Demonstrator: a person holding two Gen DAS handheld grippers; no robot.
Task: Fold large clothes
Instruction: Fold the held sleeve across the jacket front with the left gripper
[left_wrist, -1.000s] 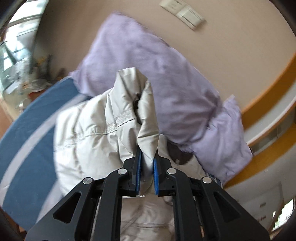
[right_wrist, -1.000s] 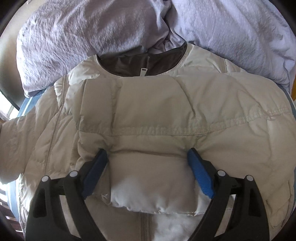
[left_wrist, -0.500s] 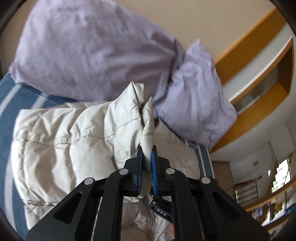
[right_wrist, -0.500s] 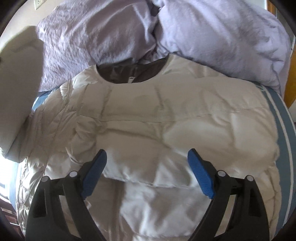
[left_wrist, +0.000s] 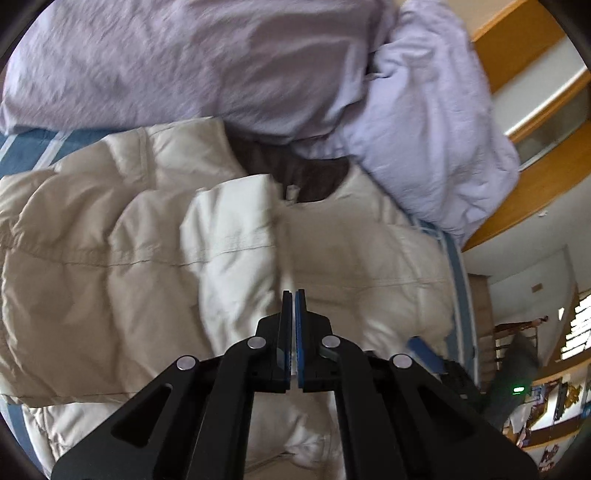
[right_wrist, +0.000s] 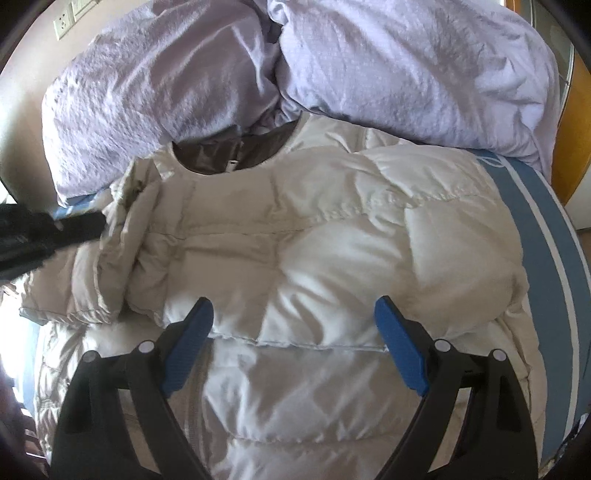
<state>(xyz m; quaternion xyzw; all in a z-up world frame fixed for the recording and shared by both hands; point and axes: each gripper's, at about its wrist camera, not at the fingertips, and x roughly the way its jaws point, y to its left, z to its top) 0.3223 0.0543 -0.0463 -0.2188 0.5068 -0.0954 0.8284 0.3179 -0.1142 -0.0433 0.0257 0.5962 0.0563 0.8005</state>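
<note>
Blue striped bedsheet (right_wrist: 546, 236), lavender pillows (right_wrist: 406, 62) far. Cream down jacket (right_wrist: 295, 240) spread flat. Right gripper (right_wrist: 293, 354) above its middle, jaws wide. Left gripper (left_wrist: 294, 317) pressed together, empty, over jacket's left.

We see a cream quilted jacket (right_wrist: 295, 240) with brown lining (right_wrist: 221, 157); lilac pillows (right_wrist: 406, 62) across the top; a blue, white-striped sheet (right_wrist: 546, 236) at right.

Lilac pillows (right_wrist: 369, 66) fill the frame top above a blue bedsheet w/ white stripe (right_wrist: 554, 236), beige wall w/ socket plate (right_wrist: 64, 24) upper left, orange wood trim (left_wrist: 517, 192) at right, daylit window (left_wrist: 580, 321) lower right.
</note>
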